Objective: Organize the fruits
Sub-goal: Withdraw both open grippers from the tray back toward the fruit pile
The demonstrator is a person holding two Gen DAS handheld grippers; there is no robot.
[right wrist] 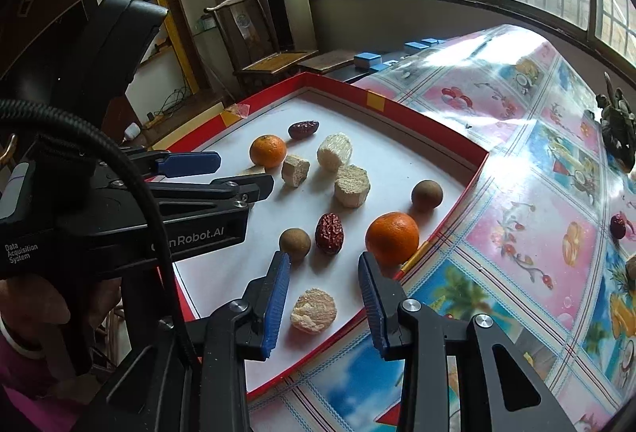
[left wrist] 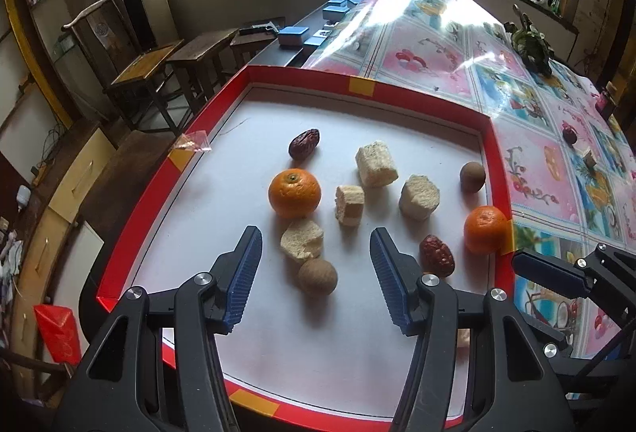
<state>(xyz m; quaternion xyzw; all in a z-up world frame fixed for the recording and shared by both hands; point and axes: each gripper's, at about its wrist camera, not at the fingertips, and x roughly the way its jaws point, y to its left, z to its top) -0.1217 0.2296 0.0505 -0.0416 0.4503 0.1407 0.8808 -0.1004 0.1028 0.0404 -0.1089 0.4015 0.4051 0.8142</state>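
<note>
Eleven pieces of fruit are being kept loose on the white floor of the red-edged tray [left wrist: 493, 153]. Both grippers are being held with jaws apart and empty. The pale chunk [right wrist: 313, 310] is being framed just ahead of the right gripper [right wrist: 324, 296], nearer to it than to the left gripper [left wrist: 316, 273], which is being aimed at a brown ball [left wrist: 317, 277].

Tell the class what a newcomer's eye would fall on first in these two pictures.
Two bright oranges stand out on the white floor of the red-rimmed tray: one orange sits toward the left, the other orange against the right rim. Both tongs, left and right, hang open over the fruit.
</note>
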